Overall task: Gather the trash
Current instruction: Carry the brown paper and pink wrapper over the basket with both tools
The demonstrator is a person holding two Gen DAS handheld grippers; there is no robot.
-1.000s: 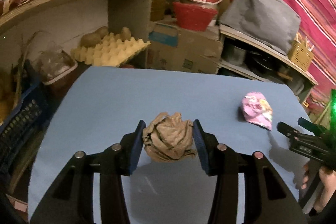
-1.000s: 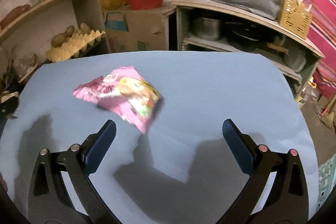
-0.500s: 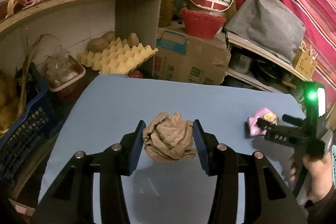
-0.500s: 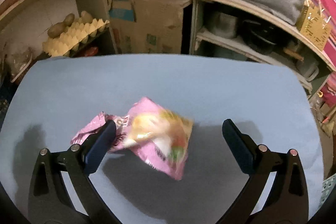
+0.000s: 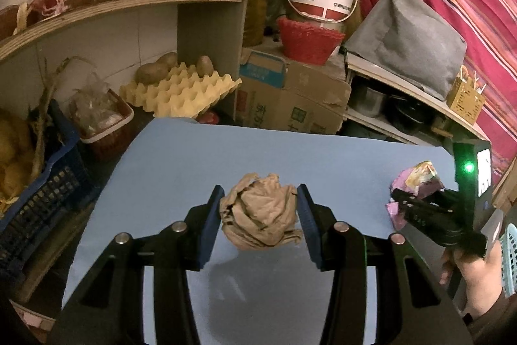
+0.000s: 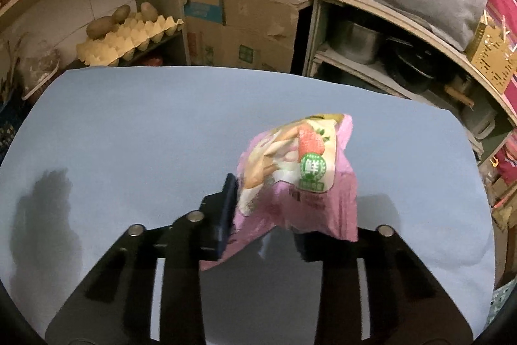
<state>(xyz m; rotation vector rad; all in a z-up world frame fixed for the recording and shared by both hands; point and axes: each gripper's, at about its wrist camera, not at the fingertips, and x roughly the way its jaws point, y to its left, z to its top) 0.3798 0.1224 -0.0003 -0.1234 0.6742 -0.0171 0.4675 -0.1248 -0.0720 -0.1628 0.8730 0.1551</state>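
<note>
The right hand-held gripper [image 6: 263, 212] has just been closing, and its jaws now pinch the pink wrapper [image 6: 300, 173]. A second ago that wrapper lay flat on the blue table [image 6: 129, 125], ahead of wide-open jaws; half a second ago it sat between them. Now it stands bunched up between the pads, its top edge folded over. In the left wrist view the wrapper [image 5: 416, 183] pokes out beyond the right gripper's tips near the table's right edge.

The left hand-held gripper [image 5: 260, 215] is clamped on the paper ball [image 5: 260, 215], exactly as in both earlier views, with the ball lifted clear of the table and casting a shadow below.

So both of the 2 trash pieces seen are gripped; by my reading, what remains is carrying them to a bin. No bin is clearly identifiable, though a pale blue basket [image 5: 510, 257] shows at the far right edge.

The wrapper is thin, glossy printed film, limp and creased, with a strawberry picture and a green round label. It could slip from a light pinch. The ball is matte brown paper, tightly crumpled into a rough, ridged lump. The table cover is smooth and plain.
</note>
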